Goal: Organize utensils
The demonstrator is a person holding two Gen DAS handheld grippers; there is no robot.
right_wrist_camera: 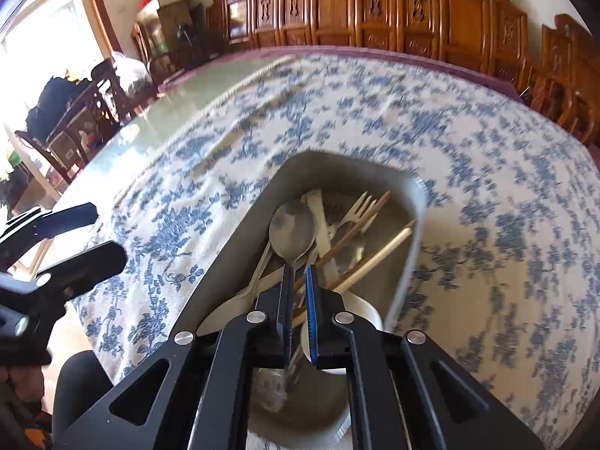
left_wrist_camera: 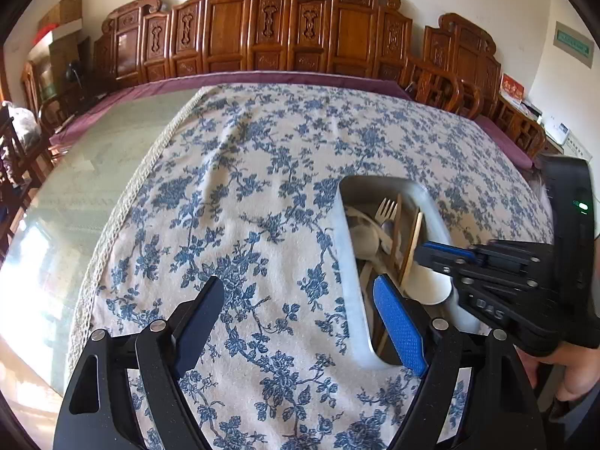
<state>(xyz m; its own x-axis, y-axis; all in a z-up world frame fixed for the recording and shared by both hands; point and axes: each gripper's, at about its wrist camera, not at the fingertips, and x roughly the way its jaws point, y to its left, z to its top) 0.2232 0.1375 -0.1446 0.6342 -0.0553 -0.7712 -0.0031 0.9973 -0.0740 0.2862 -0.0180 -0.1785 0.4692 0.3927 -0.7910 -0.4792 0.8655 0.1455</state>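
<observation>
The table carries a cloth (left_wrist_camera: 262,195) of white fabric printed with blue flowers, with bare glass top (left_wrist_camera: 86,172) showing beyond its braided edge. A grey tray (right_wrist_camera: 232,240) sits on the cloth, and the utensils lie heaped inside it.

Contents of the tray, as seen from the right wrist view: a metal spoon (right_wrist_camera: 292,230) with its bowl pointing away, a pale fork (right_wrist_camera: 356,208) with tines toward the far end, a brown chopstick (right_wrist_camera: 352,234) lying diagonally, a thicker pale stick (right_wrist_camera: 378,257) beside it, and a white cup (right_wrist_camera: 362,309) at the near end. Other pale pieces lie under these; I cannot tell what they are.

The right gripper (right_wrist_camera: 299,281) hangs over the tray's near half with its jaws drawn close, only a narrow gap between them. The spoon's handle runs back into that gap; whether the pads actually pinch it cannot be told from here. The left wrist view shows the same gripper (left_wrist_camera: 423,253) reaching in from the right, its tips over the tray's contents.

The left gripper (left_wrist_camera: 300,300) stands wide, holding nothing. Its right finger (left_wrist_camera: 397,322) overlaps the tray's near end in view; its left finger (left_wrist_camera: 198,322) is over the bare cloth.

Carved wooden chairs (left_wrist_camera: 285,26) line the far wall.
</observation>
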